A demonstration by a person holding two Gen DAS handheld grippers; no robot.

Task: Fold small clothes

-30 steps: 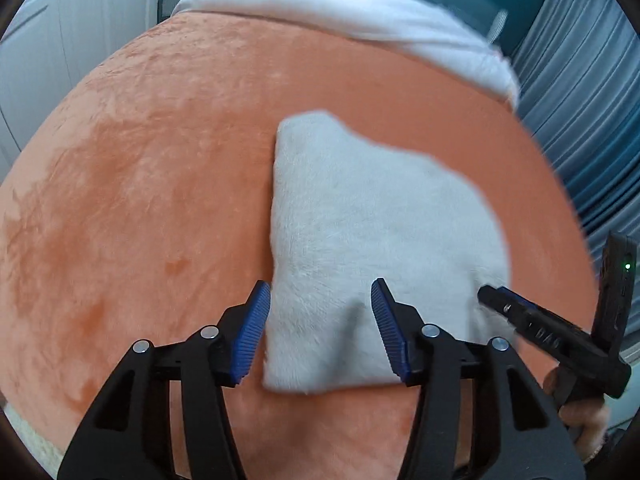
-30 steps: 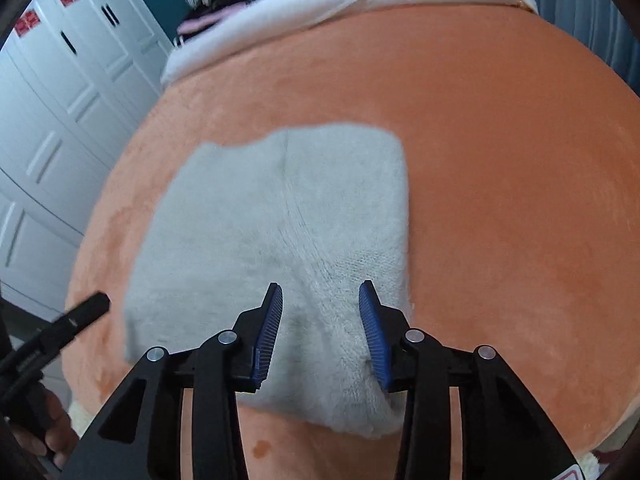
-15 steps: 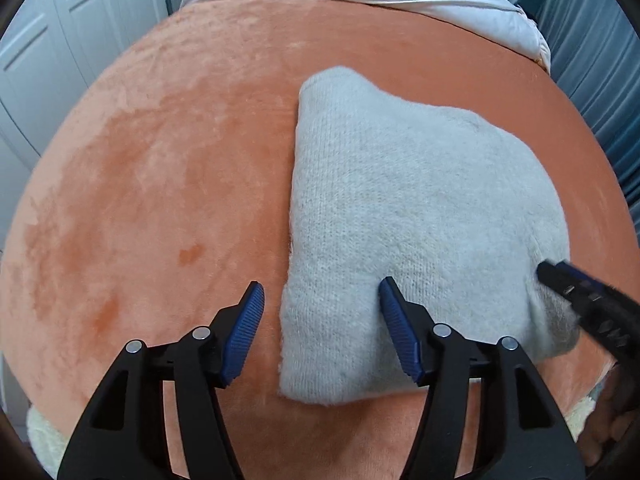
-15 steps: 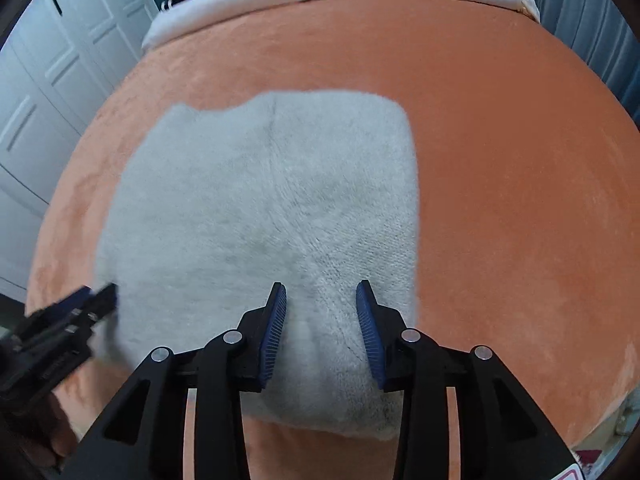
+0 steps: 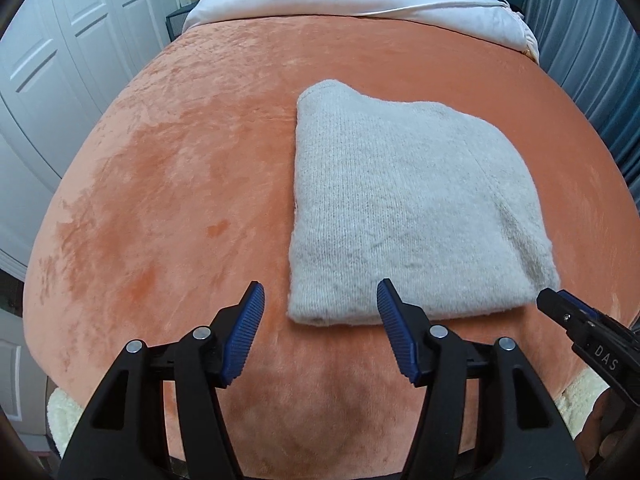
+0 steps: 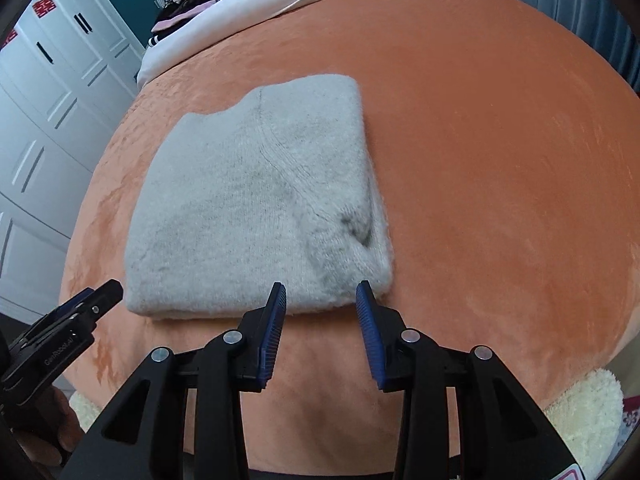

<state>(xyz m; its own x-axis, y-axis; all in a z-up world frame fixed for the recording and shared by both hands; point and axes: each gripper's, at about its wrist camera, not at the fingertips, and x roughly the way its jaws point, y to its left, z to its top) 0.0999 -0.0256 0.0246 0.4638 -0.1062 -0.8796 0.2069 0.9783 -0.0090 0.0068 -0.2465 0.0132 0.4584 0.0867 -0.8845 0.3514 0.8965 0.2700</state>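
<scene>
I get soft, even daylight, faint shadows, strong fisheye bending with dark corners; slight blur in the right view.

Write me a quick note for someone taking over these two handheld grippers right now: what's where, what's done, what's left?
Left gripper: open, holding nothing, just short of the sweater's near edge.
Right gripper: open, holding nothing, at the near right corner.
The grey sweater lies folded into a flat rectangle on the orange blanket, touched by neither gripper.
Done: the fold looks finished.
Left: probably one more fold or moving it aside; a clothes pile sits far back.
</scene>
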